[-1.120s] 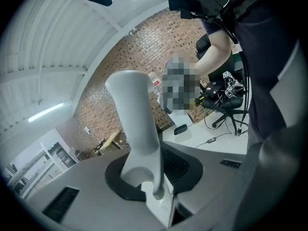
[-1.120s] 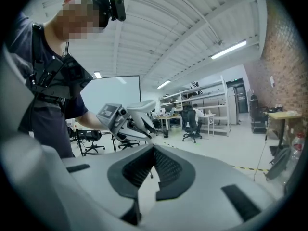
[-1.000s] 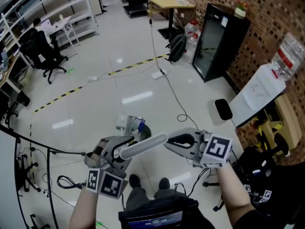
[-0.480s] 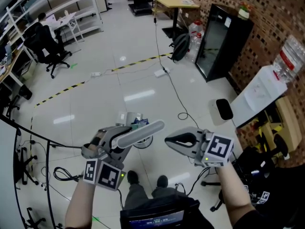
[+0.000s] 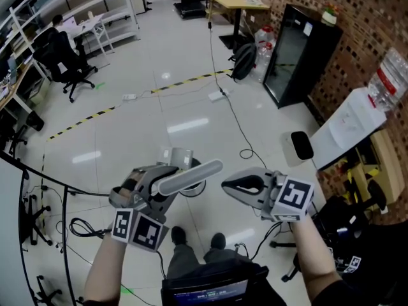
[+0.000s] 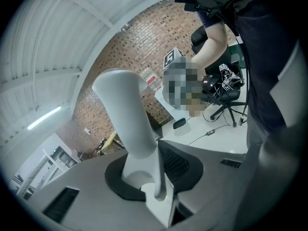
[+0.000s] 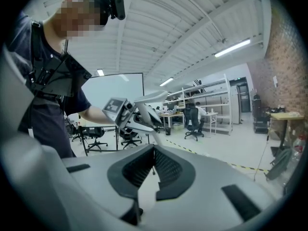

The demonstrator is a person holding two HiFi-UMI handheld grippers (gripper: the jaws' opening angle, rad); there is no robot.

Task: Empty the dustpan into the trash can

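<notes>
From where I stand, the person has both tongs held out in front, over the glossy white floor [image 5: 127, 145]. The left gripper [image 5: 167, 182] is clenched on the dustpan handle [image 5: 191, 174], a pale rounded bar that runs up and to the right out of the jaws. In the left gripper view that handle [image 6: 126, 114] fills the gap, with the ribbed pads pressed to its base on both sides. The right gripper [image 5: 227, 185] sits just beside the free end of the handle without touching it. Its jaws are squeezed flat together with nothing between them, which the right gripper view shows plainly.

The pan end is harder to make out. A grey boxy shape [image 5: 176, 154] just beyond the left gripper may be the pan itself, and a dark curved rim [image 5: 194, 187] under the handle could be the trash can, but the grippers cover most of both and I cannot say for sure. The person's shoes [image 5: 179, 238] are directly below.

Further off, a water dispenser [image 5: 347, 123] and a black cabinet [image 5: 299, 50] stand against the brick wall [image 5: 376, 18]. Striped tape [image 5: 83, 123] crosses the floor toward an office chair [image 5: 60, 65].
</notes>
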